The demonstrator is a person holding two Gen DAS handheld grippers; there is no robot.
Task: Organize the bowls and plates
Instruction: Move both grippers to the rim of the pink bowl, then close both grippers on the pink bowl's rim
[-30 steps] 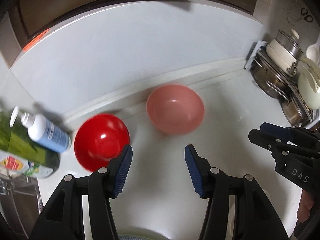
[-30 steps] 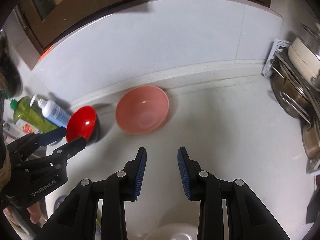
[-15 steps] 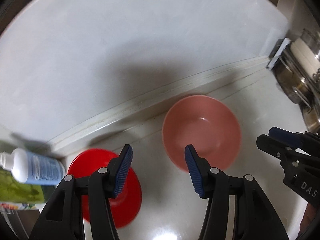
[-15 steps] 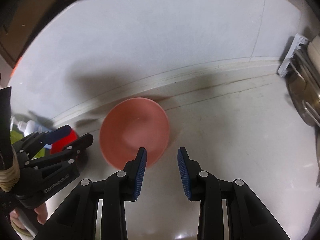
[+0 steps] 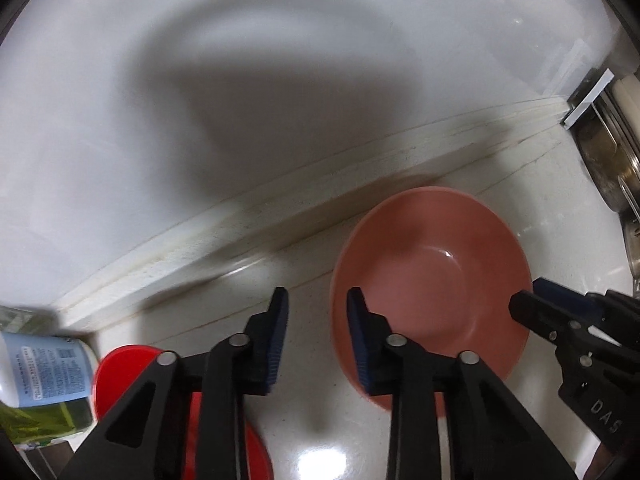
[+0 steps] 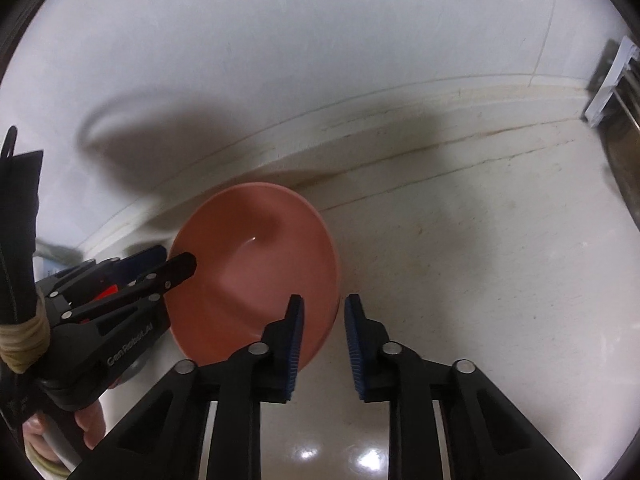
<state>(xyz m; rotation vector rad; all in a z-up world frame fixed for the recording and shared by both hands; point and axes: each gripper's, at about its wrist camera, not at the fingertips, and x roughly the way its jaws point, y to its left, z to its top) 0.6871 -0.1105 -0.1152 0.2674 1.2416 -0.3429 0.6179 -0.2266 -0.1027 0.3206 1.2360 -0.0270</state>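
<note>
Pink and glossy, the bowl (image 5: 432,280) is sitting upright on the pale desk (image 5: 304,420), close to the raised ledge along the white wall (image 5: 280,80). The left gripper (image 5: 318,336) is hovering released, its right finger at the bowl's left rim and its left finger over bare desk. The right gripper (image 6: 322,338) is also hanging released, straddling the bowl's right rim without clamping it. A red bowl (image 5: 120,376) is lying low at the left, beside a blue-labelled bottle (image 5: 44,368). Steel pots (image 5: 600,160) are standing at the far right.

Red bowl (image 5: 120,376) behind left tongs (image 5: 316,340)
</note>
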